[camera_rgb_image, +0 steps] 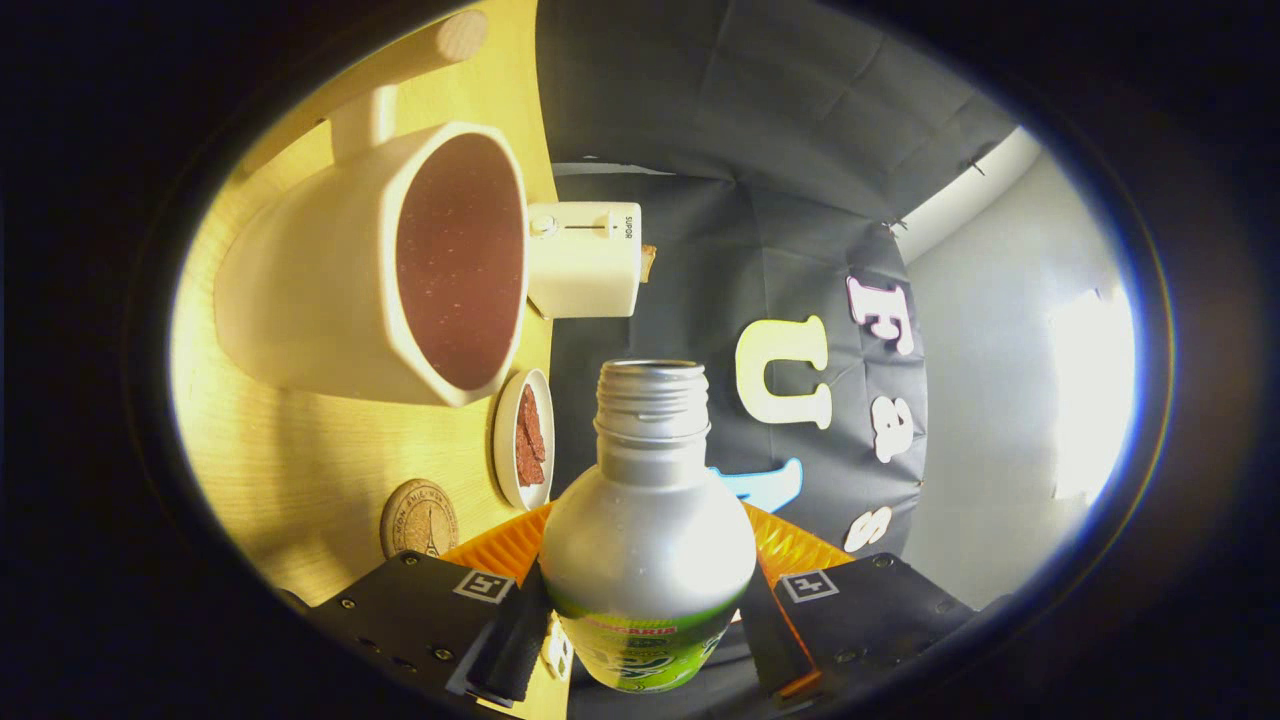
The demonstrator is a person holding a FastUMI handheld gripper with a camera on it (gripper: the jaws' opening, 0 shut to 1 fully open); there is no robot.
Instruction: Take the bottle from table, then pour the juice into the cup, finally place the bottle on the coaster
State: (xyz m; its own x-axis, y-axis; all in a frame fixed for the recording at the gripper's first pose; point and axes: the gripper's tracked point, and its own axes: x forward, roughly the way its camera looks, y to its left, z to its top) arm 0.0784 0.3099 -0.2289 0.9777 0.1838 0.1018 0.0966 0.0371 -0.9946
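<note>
your gripper (pixel 645 640) has both fingers (pixel 505 640) pressed against the sides of the bottle (pixel 645 540), clamped low on its labelled body, so the pick from the table looks done. the bottle's long axis runs straight ahead along the fingers, its open, uncapped threaded neck pointing away from you. the whole view is rolled so the table (pixel 290 470) stands on edge at one side, which suggests you have the bottle tipped over toward the cup (pixel 400 270). the cup sits beyond the fingers and off to that side, its mouth facing the bottle, the inside dark, perhaps already holding juice; i see no stream at the neck, so i can't tell whether the pour is finished or yet to start. the coaster (pixel 420 518) lies bare near the fingers, beside a small dish (pixel 505 440), so placing the bottle there is what's left
</note>
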